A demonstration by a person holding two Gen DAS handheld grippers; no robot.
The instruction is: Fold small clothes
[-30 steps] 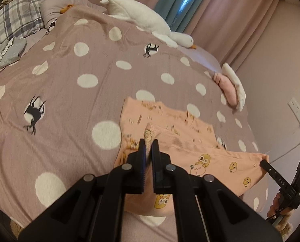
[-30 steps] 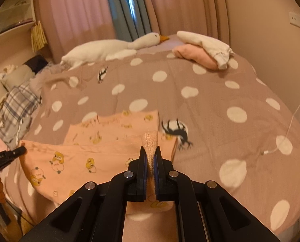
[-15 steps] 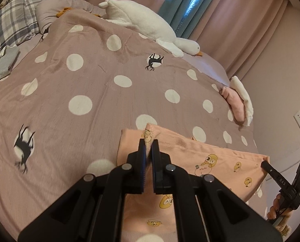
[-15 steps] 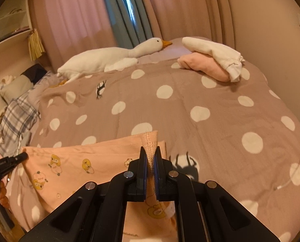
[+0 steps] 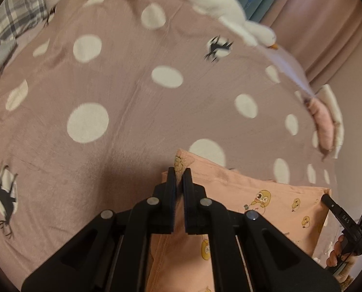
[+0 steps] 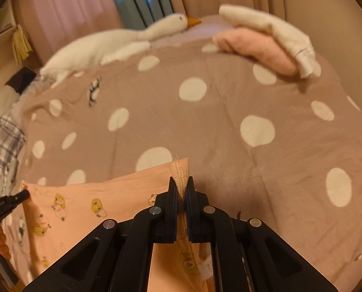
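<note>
Left wrist view: my left gripper (image 5: pixel 177 178), at lower centre, is clamped on one corner of the peach garment (image 5: pixel 273 202), which stretches toward the lower right over the dotted bedspread (image 5: pixel 112 92). Only a small tuft is pinched; a tug could pull it free.

Right wrist view: my right gripper (image 6: pixel 181 187), lower centre, is closed on the opposite corner; the garment (image 6: pixel 88 194) spreads to the lower left. Uneven hands would skew the fold.

peach garment (image 5: pixel 273 202) – yellow chicks, mauve bedspread (image 5: pixel 122 102) – white dots, white goose (image 6: pixel 112 46)
</note>
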